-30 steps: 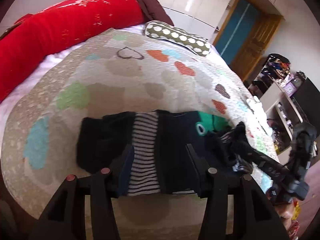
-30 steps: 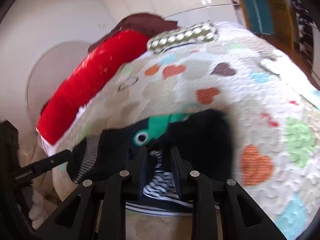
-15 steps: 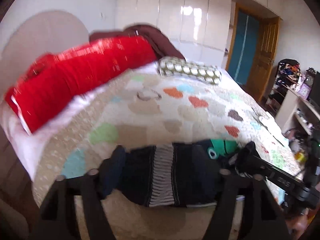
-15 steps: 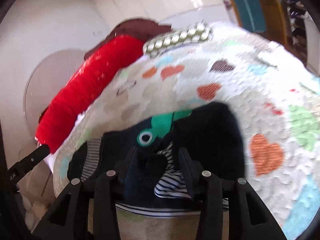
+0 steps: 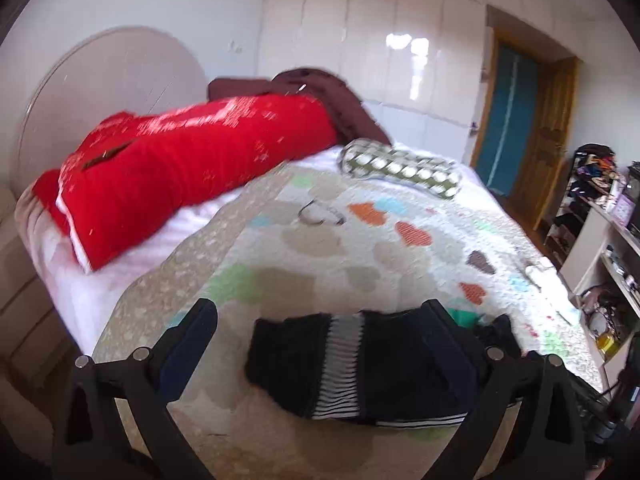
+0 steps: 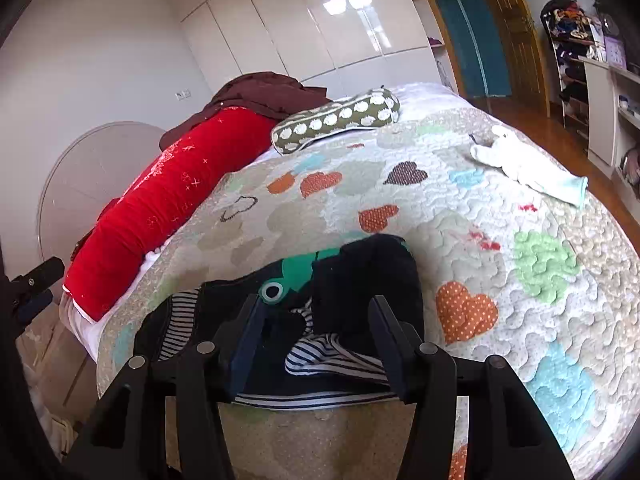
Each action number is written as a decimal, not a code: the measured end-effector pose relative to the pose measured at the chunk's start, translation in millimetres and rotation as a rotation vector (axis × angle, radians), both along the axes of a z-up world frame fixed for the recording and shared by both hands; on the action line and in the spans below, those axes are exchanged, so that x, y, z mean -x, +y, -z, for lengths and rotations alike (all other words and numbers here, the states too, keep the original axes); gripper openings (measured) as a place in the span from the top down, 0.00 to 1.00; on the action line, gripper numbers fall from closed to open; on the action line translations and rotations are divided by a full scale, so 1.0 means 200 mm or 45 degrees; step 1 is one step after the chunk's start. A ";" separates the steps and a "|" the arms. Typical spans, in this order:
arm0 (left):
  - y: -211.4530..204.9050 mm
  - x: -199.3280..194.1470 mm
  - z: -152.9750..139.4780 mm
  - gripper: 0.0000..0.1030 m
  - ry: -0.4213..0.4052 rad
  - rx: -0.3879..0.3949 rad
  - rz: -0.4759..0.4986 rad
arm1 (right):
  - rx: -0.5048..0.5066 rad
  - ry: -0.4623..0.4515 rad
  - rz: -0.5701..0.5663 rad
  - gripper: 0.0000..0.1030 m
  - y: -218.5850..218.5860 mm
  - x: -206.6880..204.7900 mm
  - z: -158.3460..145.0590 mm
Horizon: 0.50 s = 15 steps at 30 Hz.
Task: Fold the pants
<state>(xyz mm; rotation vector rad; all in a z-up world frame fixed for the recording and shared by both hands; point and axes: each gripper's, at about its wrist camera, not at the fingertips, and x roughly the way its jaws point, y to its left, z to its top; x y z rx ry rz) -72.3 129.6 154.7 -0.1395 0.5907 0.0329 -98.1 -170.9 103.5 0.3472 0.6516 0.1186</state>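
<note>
Small dark navy pants (image 5: 372, 364) with a black-and-white striped band and a green patch lie folded near the front edge of the quilted bed. They also show in the right wrist view (image 6: 352, 308), bunched at the right end. My left gripper (image 5: 320, 316) is open wide and hangs above the pants' left part, holding nothing. My right gripper (image 6: 316, 316) is open above the bunched right end, holding nothing.
The heart-patterned quilt (image 5: 360, 240) covers the bed. A red bolster (image 5: 192, 168), a brown garment (image 5: 320, 92) and a green dotted pillow (image 6: 336, 120) lie at the head. A white cloth (image 6: 524, 168) lies at the far right. Shelves (image 5: 600, 216) stand beside the bed.
Both grippers have opened, let go of the pants and pulled back and up. The pants stay folded on the quilt.
</note>
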 end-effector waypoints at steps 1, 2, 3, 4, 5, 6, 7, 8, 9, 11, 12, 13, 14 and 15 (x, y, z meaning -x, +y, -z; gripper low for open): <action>0.02 -0.01 0.03 0.02 0.022 0.015 -0.010 | -0.004 0.013 -0.003 0.43 0.00 -0.01 0.01; 0.06 -0.03 0.06 0.02 0.058 0.051 -0.020 | -0.003 0.023 -0.010 0.43 0.01 -0.01 0.02; 0.11 -0.04 0.09 0.02 0.091 0.094 -0.030 | 0.004 0.030 -0.018 0.43 0.02 -0.02 0.03; 0.13 -0.05 0.11 0.02 0.108 0.120 -0.038 | 0.017 0.038 -0.030 0.43 0.04 -0.03 0.03; 0.18 -0.06 0.14 0.02 0.138 0.161 -0.055 | 0.031 0.045 -0.045 0.43 0.06 -0.04 0.04; 0.21 -0.06 0.16 0.02 0.152 0.179 -0.065 | 0.044 0.054 -0.063 0.42 0.09 -0.04 0.04; 0.25 -0.07 0.19 0.02 0.174 0.209 -0.081 | 0.056 0.065 -0.084 0.42 0.12 -0.06 0.05; 0.28 -0.07 0.21 0.02 0.187 0.225 -0.092 | 0.067 0.075 -0.104 0.41 0.15 -0.07 0.05; 0.30 -0.07 0.23 0.02 0.199 0.240 -0.104 | 0.081 0.090 -0.132 0.41 0.19 -0.08 0.06; 0.36 -0.08 0.28 0.02 0.228 0.273 -0.134 | 0.109 0.116 -0.178 0.41 0.26 -0.11 0.08; 0.38 -0.08 0.29 0.02 0.235 0.282 -0.140 | 0.131 0.133 -0.207 0.41 0.31 -0.12 0.09; 0.41 -0.09 0.32 0.02 0.246 0.295 -0.147 | 0.146 0.148 -0.229 0.41 0.34 -0.14 0.10; 0.43 -0.09 0.33 0.02 0.253 0.306 -0.154 | 0.157 0.161 -0.255 0.41 0.38 -0.15 0.11; 0.44 -0.09 0.34 0.02 0.257 0.315 -0.157 | 0.168 0.172 -0.282 0.41 0.41 -0.16 0.11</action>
